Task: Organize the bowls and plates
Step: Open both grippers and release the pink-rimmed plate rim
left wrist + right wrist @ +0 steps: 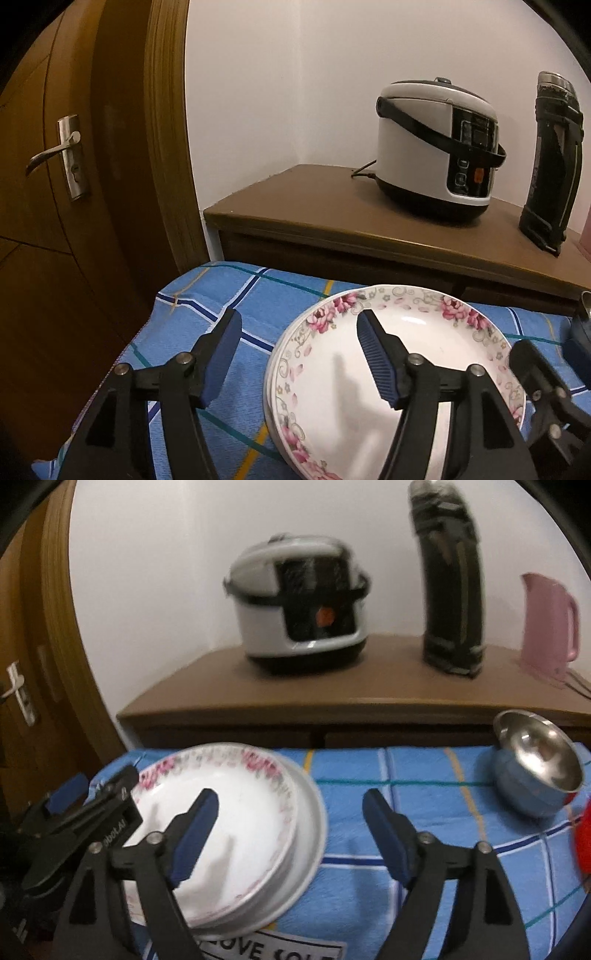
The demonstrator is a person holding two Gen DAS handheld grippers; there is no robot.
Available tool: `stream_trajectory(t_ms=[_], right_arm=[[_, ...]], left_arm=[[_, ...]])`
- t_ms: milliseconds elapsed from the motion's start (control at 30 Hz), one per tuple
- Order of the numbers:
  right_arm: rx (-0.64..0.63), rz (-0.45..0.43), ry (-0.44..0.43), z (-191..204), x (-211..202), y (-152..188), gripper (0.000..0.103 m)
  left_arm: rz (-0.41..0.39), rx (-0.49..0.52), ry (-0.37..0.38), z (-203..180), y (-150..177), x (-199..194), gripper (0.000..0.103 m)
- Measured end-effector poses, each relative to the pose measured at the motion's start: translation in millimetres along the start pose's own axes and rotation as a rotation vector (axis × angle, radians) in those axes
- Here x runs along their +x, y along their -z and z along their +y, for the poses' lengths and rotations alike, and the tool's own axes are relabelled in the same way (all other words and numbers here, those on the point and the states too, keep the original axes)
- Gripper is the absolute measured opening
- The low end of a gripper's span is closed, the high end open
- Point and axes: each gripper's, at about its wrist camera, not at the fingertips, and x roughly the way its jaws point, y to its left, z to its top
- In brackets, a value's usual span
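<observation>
Both my claws tilt downward, jaws wide and empty: left claw (295,332) straddles the plates' (424,317) left rim, right claw (290,814) their right rim.

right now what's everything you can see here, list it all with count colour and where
plates: a stack, white with pink flower rims, on the cloth, left side
steel bowl: one, silver, tilted, on the cloth at right
red thing: one, cut off at right edge
cloth: one, blue check, covers the table
rice cooker: one, white and black, on the brown cabinet
flask: one, black, right of the cooker
kettle: one, pink, far right
door: one, brown, left
left gripper: open, astride the plates' left rim
right gripper: open, astride their right rim
</observation>
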Motion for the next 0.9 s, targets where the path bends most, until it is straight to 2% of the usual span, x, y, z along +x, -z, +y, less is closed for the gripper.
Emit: stream_trajectory(t_ms=[167, 367, 500, 767, 900], right_arm=[[0.007, -0.028, 0.052, -6.4, -7.9, -0.6, 0.087], [0.050, -0.063, 0.085, -21.8, -20.7, 3.4, 0.088], [0.064, -0.086, 0.102, -29.3, -30.5, 6.8, 0.092], [0.050, -0.117, 0.144, -37.0, -46.6, 12.9, 0.092], [0.052, -0.132, 0.146, -42.5, -57.7, 16.4, 0.092]], left_arm=[[-0.039, 0.001, -0.003, -1.1, 0.6, -8.3, 0.067], [-0.040, -0.001, 0.011, -4.0, 4.0, -13.7, 0.067], [-0.055, 0.011, 0.010, -7.0, 7.2, -21.0, 0.067], [-0.040, -0.013, 0.026, -13.6, 22.1, -42.7, 0.067], [-0.029, -0.018, 0.058, -20.8, 31.0, -55.3, 0.067]])
